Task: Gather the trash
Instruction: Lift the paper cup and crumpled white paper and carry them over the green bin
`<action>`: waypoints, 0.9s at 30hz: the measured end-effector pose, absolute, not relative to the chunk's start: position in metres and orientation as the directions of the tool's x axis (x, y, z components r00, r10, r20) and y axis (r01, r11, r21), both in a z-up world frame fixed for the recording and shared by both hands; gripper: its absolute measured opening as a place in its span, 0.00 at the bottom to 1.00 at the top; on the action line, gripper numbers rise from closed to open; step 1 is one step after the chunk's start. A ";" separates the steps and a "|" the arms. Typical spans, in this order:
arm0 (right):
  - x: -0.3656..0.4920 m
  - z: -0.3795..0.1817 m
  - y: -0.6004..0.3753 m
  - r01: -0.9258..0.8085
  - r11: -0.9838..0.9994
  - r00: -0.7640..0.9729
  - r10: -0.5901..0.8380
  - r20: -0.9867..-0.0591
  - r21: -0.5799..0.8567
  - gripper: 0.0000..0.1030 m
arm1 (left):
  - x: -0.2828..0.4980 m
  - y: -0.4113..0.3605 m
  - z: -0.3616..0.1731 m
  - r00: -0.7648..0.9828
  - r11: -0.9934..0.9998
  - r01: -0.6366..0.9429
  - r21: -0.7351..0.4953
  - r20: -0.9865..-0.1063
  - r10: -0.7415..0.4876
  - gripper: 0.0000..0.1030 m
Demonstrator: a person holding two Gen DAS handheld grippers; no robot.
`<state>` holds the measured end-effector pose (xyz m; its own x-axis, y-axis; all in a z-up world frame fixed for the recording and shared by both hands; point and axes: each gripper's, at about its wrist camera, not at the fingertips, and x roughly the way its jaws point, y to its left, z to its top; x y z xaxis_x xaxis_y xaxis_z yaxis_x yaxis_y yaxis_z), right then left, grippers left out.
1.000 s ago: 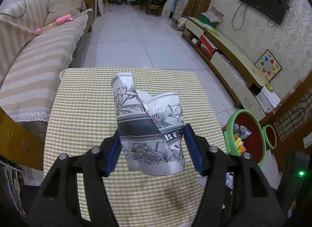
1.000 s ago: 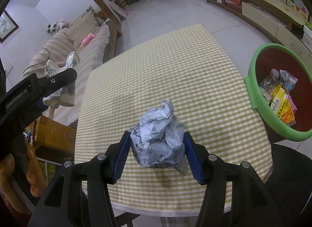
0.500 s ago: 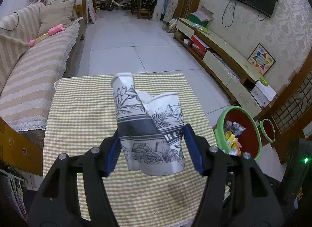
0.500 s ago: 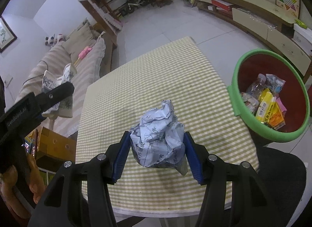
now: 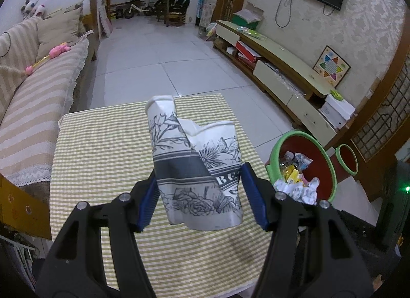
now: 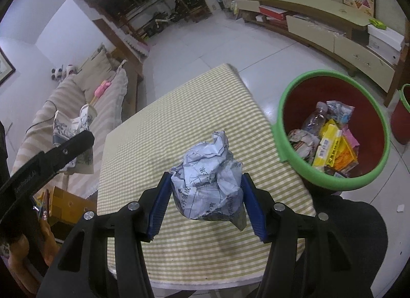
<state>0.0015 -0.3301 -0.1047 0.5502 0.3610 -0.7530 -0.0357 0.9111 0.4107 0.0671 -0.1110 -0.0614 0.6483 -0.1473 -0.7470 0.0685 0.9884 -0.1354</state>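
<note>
Carrying trash toward bin: checked-cloth table (image 6: 179,108) below both grippers; green-rimmed bin (image 6: 289,93) beside table's right edge, part-filled with wrappers, bottle. Left gripper (image 5: 198,193) clenched on crushed paper cup (image 5: 194,159), held above tabletop. Right gripper (image 6: 205,200) clenched on crumpled paper ball (image 6: 210,177), also aloft, nearer bin. Advice: bring each load fully over bin opening before releasing; right first, being closer; avoid rim. Legible writing: "BE…" on cup band, remainder hidden; Chinese print on paper ball, too creased to read.
</note>
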 end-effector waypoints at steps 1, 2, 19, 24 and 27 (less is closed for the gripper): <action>0.001 -0.104 -0.335 -0.029 0.911 0.555 0.356 -0.752 0.411 0.53 | 0.068 -0.115 -0.062 0.645 0.988 0.075 -0.137 -0.749 -0.153 0.57; 0.001 -0.103 -0.338 -0.022 0.912 0.559 0.351 -0.751 0.410 0.53 | 0.068 -0.117 -0.064 0.642 0.987 0.082 -0.139 -0.750 -0.159 0.57; -0.002 -0.100 -0.425 0.132 0.910 0.615 0.235 -0.753 0.393 0.53 | 0.088 -0.176 -0.077 0.584 0.966 0.196 -0.169 -0.771 -0.253 0.57; 0.003 -0.103 -0.443 0.167 0.907 0.619 0.208 -0.757 0.386 0.53 | 0.099 -0.189 -0.085 0.558 0.952 0.213 -0.220 -0.773 -0.303 0.57; 0.006 -0.102 -0.452 0.183 0.905 0.627 0.194 -0.754 0.384 0.53 | 0.106 -0.200 -0.091 0.542 0.946 0.225 -0.233 -0.777 -0.320 0.57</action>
